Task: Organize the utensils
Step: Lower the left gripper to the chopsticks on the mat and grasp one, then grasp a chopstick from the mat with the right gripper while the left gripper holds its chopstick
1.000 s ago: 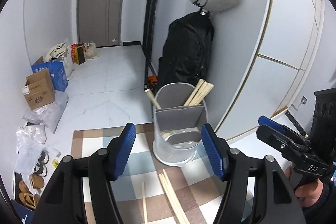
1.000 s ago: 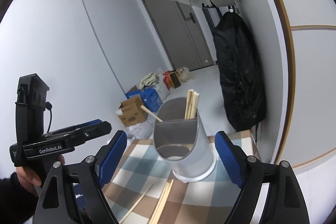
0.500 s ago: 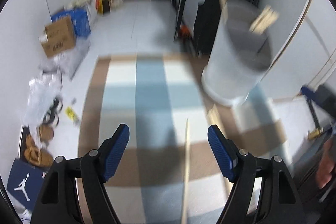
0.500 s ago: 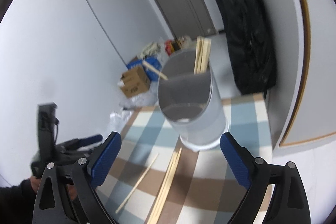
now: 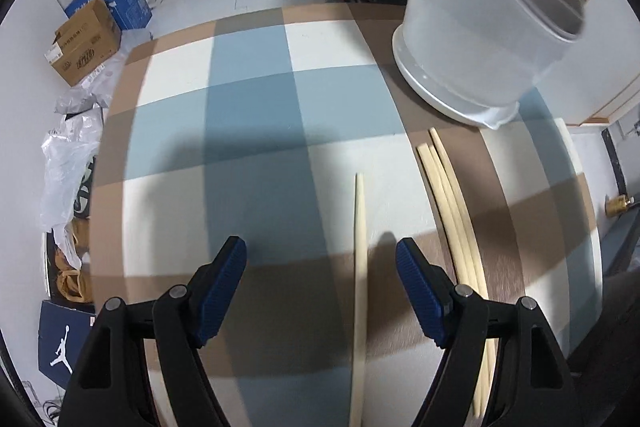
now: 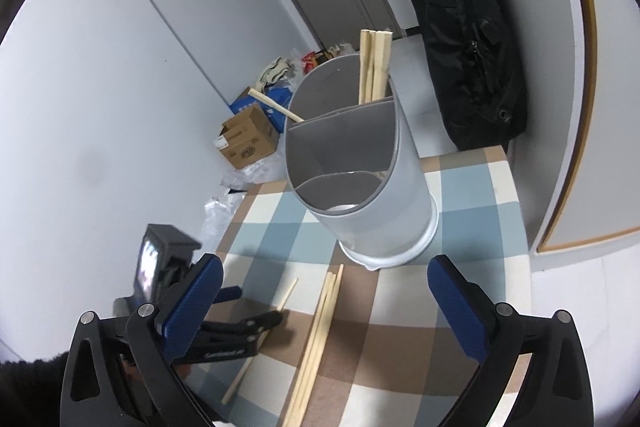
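Leftmost, the left gripper (image 5: 320, 263) stands open over a single chopstick (image 5: 359, 267), untouched; three chopsticks (image 6: 318, 339) lie beside; the divided holder (image 6: 360, 179) on the checked tabletop (image 6: 472, 227) holds more chopsticks (image 6: 374, 67); the right gripper's (image 6: 324, 291) empty jaws are opening.

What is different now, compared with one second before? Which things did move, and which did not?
The left gripper tipped down from facing the utensil holder and lowered over the single chopstick, jaws open, not touching. The right gripper is opening, empty. Holder, bundle of chopsticks and checked cloth stayed put.
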Tool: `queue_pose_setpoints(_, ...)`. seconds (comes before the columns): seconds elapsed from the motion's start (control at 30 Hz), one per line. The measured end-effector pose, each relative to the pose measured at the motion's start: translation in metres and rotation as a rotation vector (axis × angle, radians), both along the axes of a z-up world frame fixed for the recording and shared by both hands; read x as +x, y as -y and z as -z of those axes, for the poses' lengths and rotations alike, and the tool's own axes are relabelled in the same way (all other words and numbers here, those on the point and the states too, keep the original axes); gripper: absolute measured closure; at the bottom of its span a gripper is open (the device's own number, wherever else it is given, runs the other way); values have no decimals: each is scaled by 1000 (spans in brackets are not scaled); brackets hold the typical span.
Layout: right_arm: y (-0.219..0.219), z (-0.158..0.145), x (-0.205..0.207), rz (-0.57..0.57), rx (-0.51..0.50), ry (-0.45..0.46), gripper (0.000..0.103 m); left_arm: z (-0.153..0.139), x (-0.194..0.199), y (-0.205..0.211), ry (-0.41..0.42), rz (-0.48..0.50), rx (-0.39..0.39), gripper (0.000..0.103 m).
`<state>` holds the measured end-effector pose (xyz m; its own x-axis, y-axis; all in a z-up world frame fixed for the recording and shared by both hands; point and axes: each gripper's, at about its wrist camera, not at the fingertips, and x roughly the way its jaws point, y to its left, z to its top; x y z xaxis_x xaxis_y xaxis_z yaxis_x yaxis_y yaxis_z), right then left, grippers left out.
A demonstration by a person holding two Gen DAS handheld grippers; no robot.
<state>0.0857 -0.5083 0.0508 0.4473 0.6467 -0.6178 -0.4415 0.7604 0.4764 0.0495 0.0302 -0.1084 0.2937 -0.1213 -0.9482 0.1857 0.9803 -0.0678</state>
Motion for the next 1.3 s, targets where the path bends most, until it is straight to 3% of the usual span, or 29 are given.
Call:
queue_pose_setpoints(0.07,3,-2,-1,2,7,2,0,2,4,6,9,10,33,30)
queue_pose_setpoints(0.17,8,-4,-2,5,30,3,0,-3,5,10,-3,28,23,47)
queue_pose_setpoints(0.23,10,-4,-2,4,44,-1,0,-6,2,12,-1,53,14,71)
queue_pose_setpoints(0.33,13,-4,-1,1,59,-13,0,-9,-8,17,9,92,6,98)
queue_pose_setpoints(0.57,6,-1,-5,-33,36,-20,0,-10,-9,13,35,27,-41,102)
queue_pose_setpoints(0.87,-22,18,-8,-117,-86,-39,1,-48,-28,-14,148,-74,-186,102)
queue_pose_setpoints(0.93,-34,25,-9,-150,-125,-44,5,-56,-36,-23,182,-90,-217,102)
queue_pose_setpoints(1.07,-62,45,-10,-212,-229,-59,33,-59,-36,-33,210,-119,-261,102)
queue_pose_setpoints(1.2,-90,66,-4,-251,-313,-65,49,-54,-27,-44,217,-151,-307,102)
queue_pose_setpoints(1.3,-107,75,2,-272,-336,-64,56,-54,-14,-55,229,-160,-336,102)
